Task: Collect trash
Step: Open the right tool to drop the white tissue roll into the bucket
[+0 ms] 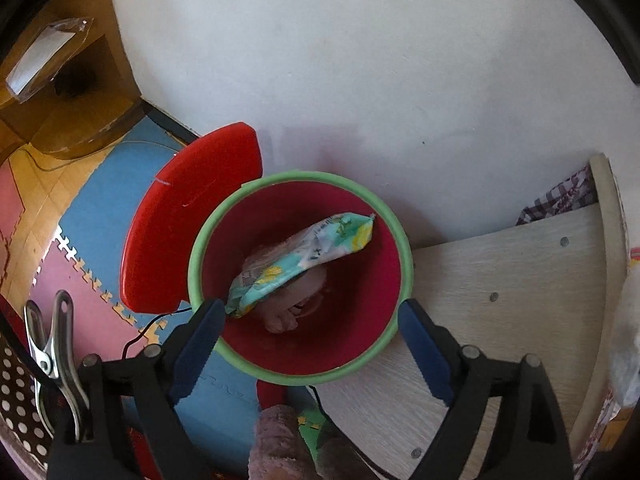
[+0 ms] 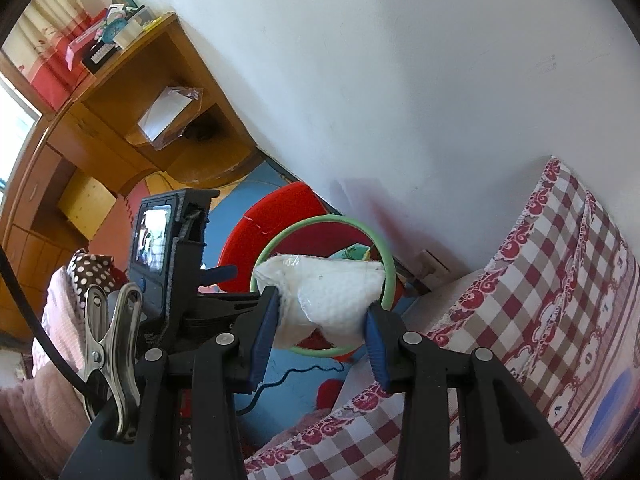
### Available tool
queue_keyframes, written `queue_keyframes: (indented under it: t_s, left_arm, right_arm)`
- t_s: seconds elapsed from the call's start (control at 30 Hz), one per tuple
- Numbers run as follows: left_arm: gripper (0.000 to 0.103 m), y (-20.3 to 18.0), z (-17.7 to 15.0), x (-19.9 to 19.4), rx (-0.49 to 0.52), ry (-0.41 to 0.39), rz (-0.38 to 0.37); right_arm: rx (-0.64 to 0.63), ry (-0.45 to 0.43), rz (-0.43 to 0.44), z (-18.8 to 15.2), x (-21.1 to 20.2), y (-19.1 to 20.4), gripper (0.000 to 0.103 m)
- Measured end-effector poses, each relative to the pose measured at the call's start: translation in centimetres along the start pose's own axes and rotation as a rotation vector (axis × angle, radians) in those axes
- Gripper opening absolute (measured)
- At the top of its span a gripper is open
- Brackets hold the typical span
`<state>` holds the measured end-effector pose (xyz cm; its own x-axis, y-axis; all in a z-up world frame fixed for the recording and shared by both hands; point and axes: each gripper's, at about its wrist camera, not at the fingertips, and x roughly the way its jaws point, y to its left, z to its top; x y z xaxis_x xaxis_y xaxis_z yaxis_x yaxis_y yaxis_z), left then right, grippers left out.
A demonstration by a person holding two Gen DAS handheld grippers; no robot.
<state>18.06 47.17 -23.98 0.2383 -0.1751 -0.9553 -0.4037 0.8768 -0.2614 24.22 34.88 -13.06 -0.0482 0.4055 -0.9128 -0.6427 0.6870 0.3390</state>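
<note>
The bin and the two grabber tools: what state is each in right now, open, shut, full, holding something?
Trash bin: lid up, part filled.
Red lid: swung open behind the bin.
Colourful wrapper: inside the bin, leaning on its wall.
Left gripper: open, empty, over the bin.
Right gripper: shut on the white wad.
White wad: held, not yet dropped in.
</note>
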Motion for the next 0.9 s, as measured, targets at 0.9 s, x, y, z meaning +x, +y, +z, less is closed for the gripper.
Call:
queue_keyframes:
  t_s: [0.9]
  left_arm:
    - [0.091,3.3,-1.4,-1.9,-0.068,-0.017,0.000]
  right_arm:
    - [-0.049,-0.020,0.044,0.0,2.1,2.4,0.075]
